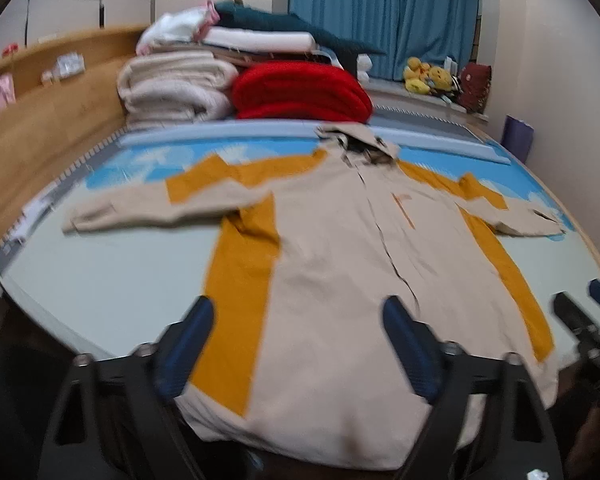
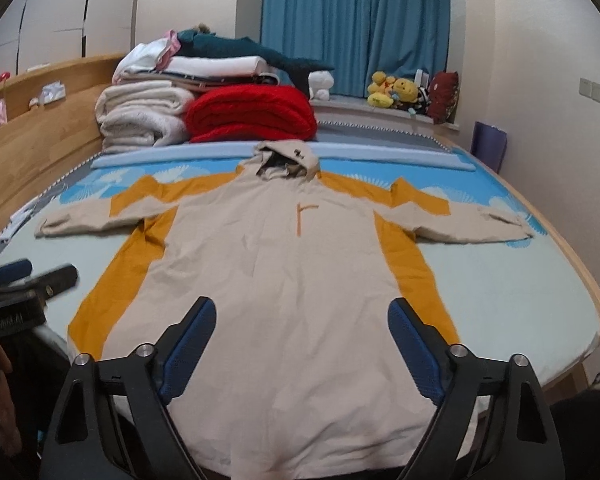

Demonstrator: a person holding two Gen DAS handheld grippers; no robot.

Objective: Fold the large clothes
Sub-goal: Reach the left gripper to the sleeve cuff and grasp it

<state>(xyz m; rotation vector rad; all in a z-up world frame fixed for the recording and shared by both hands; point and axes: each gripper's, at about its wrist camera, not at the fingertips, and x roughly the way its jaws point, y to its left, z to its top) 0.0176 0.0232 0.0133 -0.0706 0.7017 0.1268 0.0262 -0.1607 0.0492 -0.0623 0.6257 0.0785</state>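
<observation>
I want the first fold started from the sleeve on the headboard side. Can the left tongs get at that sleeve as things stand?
Probably yes. The left tongs stand open above the jacket hem, and the sleeve lies flat and uncovered on the bed, nothing between.

A bed [image 2: 500, 280] with a wooden frame and a pale sheet carries a beige jacket with mustard-yellow panels [image 2: 292, 280], laid flat with both sleeves spread left and right, its hood at the far end and its hem at the near edge. Past the hood lies a long light-blue bolster [image 2: 380, 156] across the bed. At the far left are folded cream blankets [image 2: 140, 116], with a folded red blanket [image 2: 256, 114] just beside them.
</observation>
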